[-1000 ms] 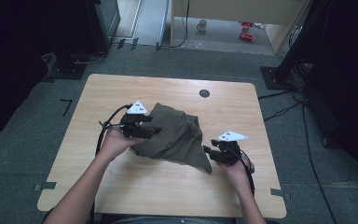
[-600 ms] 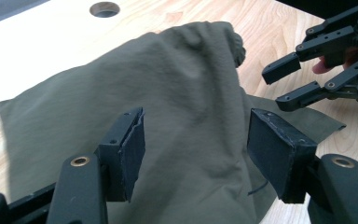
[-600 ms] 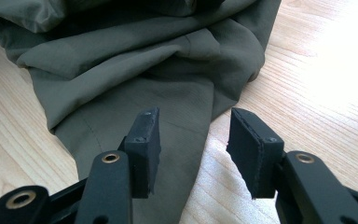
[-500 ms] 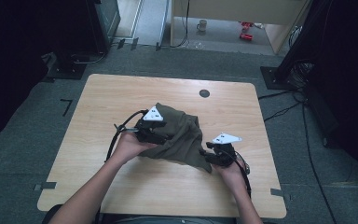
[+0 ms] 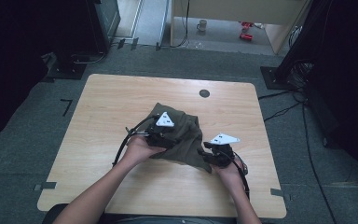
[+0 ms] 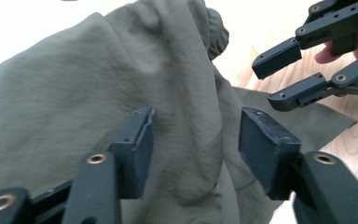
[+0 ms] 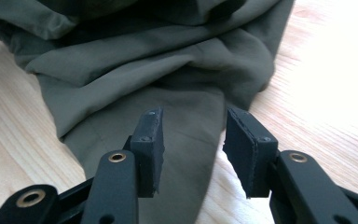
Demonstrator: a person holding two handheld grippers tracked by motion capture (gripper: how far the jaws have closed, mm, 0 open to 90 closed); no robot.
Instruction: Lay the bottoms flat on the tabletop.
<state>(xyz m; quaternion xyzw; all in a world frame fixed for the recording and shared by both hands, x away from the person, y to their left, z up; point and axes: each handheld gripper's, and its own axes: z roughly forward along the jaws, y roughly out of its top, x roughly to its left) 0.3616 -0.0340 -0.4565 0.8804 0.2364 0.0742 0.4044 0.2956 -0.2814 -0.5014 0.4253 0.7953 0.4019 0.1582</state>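
Nearest the person, the right gripper [image 5: 213,154] is held low over the near right corner of the cloth [image 5: 182,135]. In the right gripper view its jaws stand moderately apart and have just been closing a little, with the flat tail of the cloth [image 7: 177,130] under and between them; the pads are not pressed on it, so nothing is gripped yet. The placement reads as lining up to pinch that corner.

Next out, the left gripper [image 5: 165,135] is set on top of the bunched middle of the cloth. In the left gripper view its jaws have just been closing and now straddle a raised fold [image 6: 191,121], with a gap visible on both sides, so the fold is bracketed rather than clamped. That is judged to be a pick-up of the ridge so the piece can be lifted or spread. The right gripper [image 6: 289,74] is seen beyond it, open, at the cloth's edge.

The cloth is olive-green, thin woven fabric, crumpled into a rough triangle with soft creases and a gathered, elastic-looking hem at the far side. It lies at the middle of the wooden table [image 5: 112,102], slightly toward the right.

Farther out, a dark round plug [image 5: 204,93] is set in the table top, well apart from the cloth.
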